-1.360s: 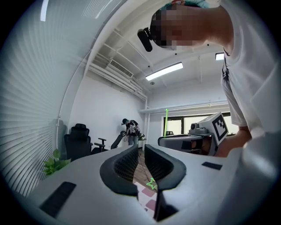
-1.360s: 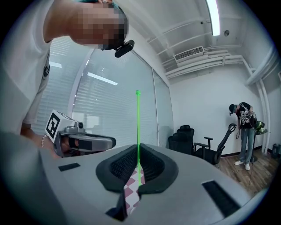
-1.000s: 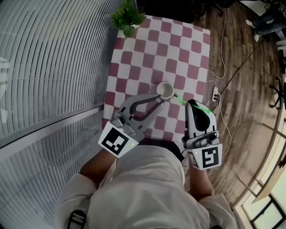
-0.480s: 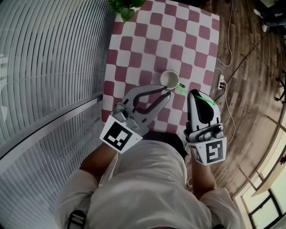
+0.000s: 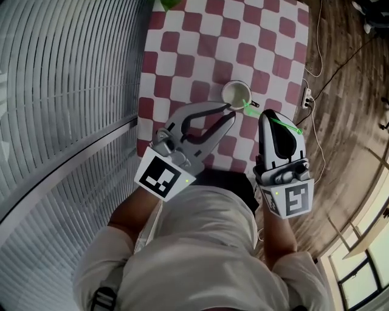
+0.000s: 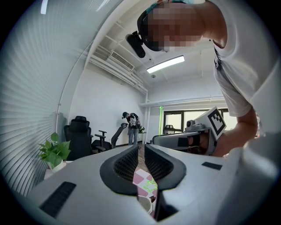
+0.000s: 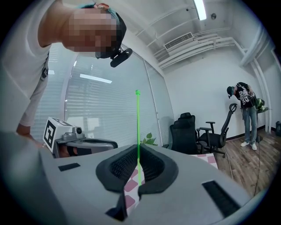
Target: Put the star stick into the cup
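Note:
A small white cup (image 5: 236, 95) stands on the red-and-white checkered table (image 5: 182, 54). My right gripper (image 5: 271, 114) is shut on the thin green star stick (image 5: 285, 125). The stick's star end (image 5: 247, 110) hangs just beside the cup's right rim. In the right gripper view the stick (image 7: 138, 127) rises straight up from between the pads of the right gripper (image 7: 138, 151). My left gripper (image 5: 233, 112) reaches to the cup's near rim. Only a thin slit shows between its jaws and nothing is in them. Through the left gripper (image 6: 141, 151) slit I see the star (image 6: 149, 185) and the cup (image 6: 145, 205).
A potted plant (image 5: 165, 3) stands at the table's far left corner. A blind-covered glass wall (image 5: 67, 91) runs along the left side. A power strip (image 5: 307, 97) and cables lie on the wood floor to the right. Office chairs (image 7: 193, 132) and a standing person (image 7: 246, 114) are further off.
The head view has shifted, so the cup and both grippers sit higher in the frame. The star end has come closer to the cup's rim. The left gripper stays at the cup.

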`<act>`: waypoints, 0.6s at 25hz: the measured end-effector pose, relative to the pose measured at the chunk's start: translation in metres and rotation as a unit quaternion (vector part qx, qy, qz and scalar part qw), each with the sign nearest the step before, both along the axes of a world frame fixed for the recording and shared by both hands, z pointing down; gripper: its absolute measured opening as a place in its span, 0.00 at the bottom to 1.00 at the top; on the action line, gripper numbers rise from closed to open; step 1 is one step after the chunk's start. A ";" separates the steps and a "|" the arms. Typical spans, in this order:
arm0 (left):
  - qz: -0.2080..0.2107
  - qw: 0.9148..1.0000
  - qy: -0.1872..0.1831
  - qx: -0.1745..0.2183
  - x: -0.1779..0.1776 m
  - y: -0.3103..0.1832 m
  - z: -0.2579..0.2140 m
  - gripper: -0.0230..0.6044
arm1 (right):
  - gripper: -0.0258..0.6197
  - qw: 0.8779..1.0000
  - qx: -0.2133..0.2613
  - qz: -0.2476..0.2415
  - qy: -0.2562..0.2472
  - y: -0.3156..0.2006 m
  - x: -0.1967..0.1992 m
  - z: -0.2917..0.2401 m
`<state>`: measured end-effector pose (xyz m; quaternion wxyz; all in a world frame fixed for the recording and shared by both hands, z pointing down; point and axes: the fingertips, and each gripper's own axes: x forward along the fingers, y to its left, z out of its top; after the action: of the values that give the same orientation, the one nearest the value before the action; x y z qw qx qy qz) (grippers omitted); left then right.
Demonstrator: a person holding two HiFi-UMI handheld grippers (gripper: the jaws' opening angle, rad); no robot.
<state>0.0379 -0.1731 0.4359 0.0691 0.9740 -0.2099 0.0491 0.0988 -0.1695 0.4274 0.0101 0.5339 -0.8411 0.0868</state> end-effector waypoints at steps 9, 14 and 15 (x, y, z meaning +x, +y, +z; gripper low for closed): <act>0.002 1.000 -0.007 -0.006 0.017 -0.009 -0.020 0.15 | 0.10 1.000 0.006 0.002 -0.018 -0.023 0.013 -0.024; 0.000 1.000 -0.011 -0.008 0.024 -0.019 -0.026 0.15 | 0.10 1.000 0.003 0.007 -0.021 -0.026 0.022 -0.026; -0.001 1.000 -0.011 -0.009 0.024 -0.021 -0.026 0.15 | 0.10 1.000 0.005 0.008 -0.020 -0.029 0.021 -0.027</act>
<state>0.0615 -0.1937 0.4101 0.0761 0.9726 -0.2111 0.0613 0.1200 -0.1983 0.4004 -0.0098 0.5390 -0.8370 0.0937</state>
